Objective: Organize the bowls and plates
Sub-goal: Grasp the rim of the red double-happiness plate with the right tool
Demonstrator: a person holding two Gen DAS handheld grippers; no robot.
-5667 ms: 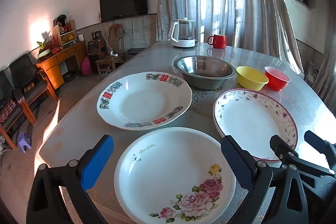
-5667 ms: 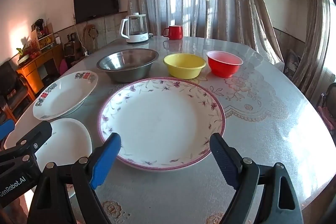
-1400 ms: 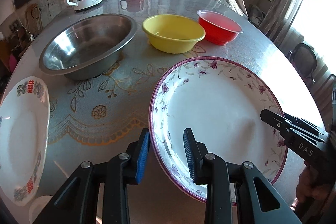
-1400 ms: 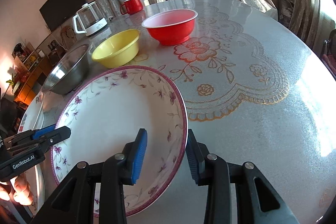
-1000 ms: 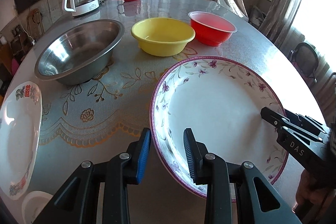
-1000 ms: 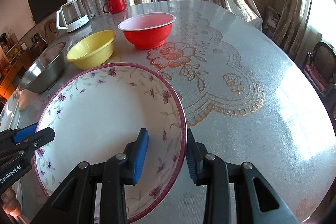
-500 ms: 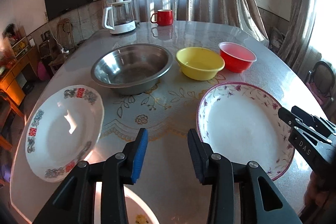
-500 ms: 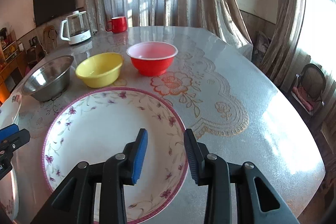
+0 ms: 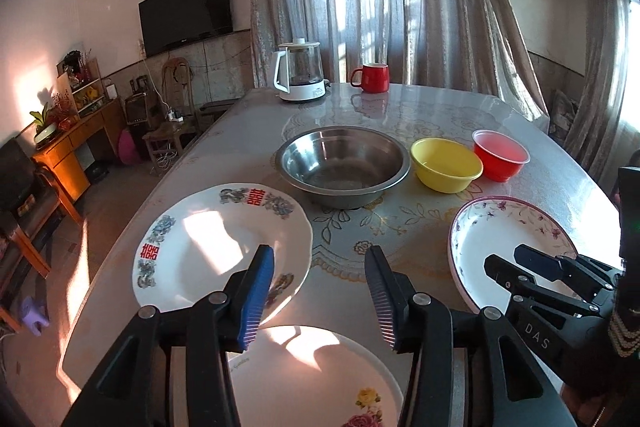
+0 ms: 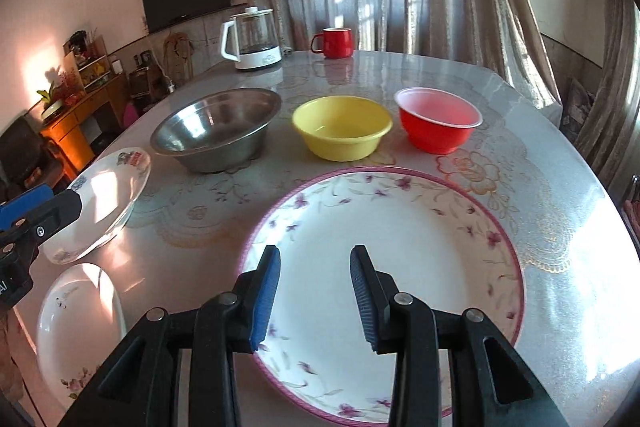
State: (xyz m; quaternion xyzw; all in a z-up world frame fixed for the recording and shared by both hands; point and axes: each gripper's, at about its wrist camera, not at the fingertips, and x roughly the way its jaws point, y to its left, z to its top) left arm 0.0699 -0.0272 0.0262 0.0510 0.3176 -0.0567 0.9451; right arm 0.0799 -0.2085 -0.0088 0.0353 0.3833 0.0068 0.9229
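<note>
The purple-rimmed floral plate (image 10: 384, 227) lies flat on the table. My right gripper (image 10: 315, 253) hovers over its near part, open, pads touching nothing. My left gripper (image 9: 319, 255) hangs above the table between the plate with red characters (image 9: 192, 247) and the floral plate (image 9: 516, 227). Its jaws are opening with nothing between them. A rose-patterned plate (image 9: 312, 379) lies below it at the near edge. Behind stand a steel bowl (image 9: 344, 163), a yellow bowl (image 9: 446, 165) and a red bowl (image 9: 500, 155) in a row.
A white kettle (image 9: 298, 75) and a red mug (image 9: 372, 77) stand at the table's far end. The table's left edge drops to the floor, where chairs and an orange cabinet (image 9: 68, 139) stand. Curtains hang behind the table.
Both grippers drew back and rose from the floral plate's rim, which now rests on the table. The left gripper swung left and its jaws widened.
</note>
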